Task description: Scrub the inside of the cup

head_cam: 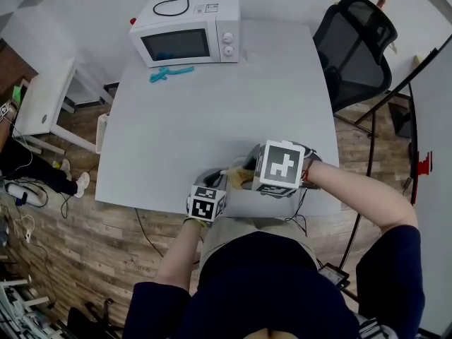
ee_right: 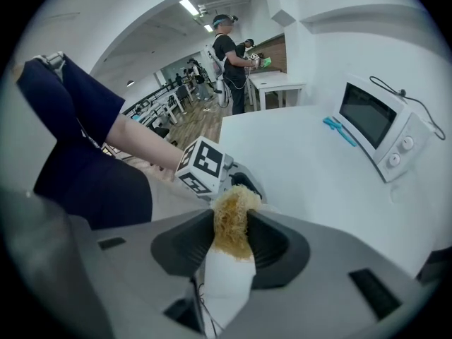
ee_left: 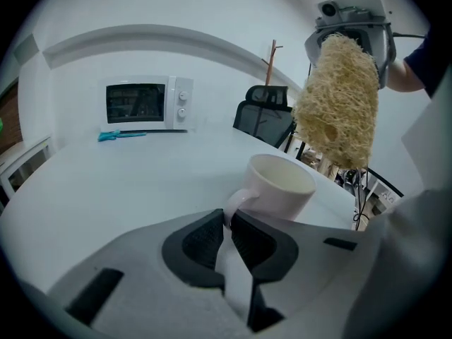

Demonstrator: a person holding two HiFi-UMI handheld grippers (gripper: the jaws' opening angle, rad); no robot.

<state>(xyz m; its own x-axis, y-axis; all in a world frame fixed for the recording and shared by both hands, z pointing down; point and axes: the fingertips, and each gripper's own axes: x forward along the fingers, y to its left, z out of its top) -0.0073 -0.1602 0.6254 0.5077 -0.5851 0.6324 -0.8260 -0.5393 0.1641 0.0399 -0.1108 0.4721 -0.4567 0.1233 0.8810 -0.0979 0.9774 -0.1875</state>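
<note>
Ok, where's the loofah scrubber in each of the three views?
Head view: loofah scrubber, small tan patch just below centre.
Left gripper view: upper right, above and right of the cup.
Right gripper view: bottom centre, gripped in the right gripper jaws.
Shared landmark: the microwave, in all three views.

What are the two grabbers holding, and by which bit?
The left gripper pinches the cup by its handle. The right gripper clamps the loofah by one end.

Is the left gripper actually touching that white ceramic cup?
Touching. The left gripper view shows the left gripper clamped on the white ceramic cup by its handle.
</note>
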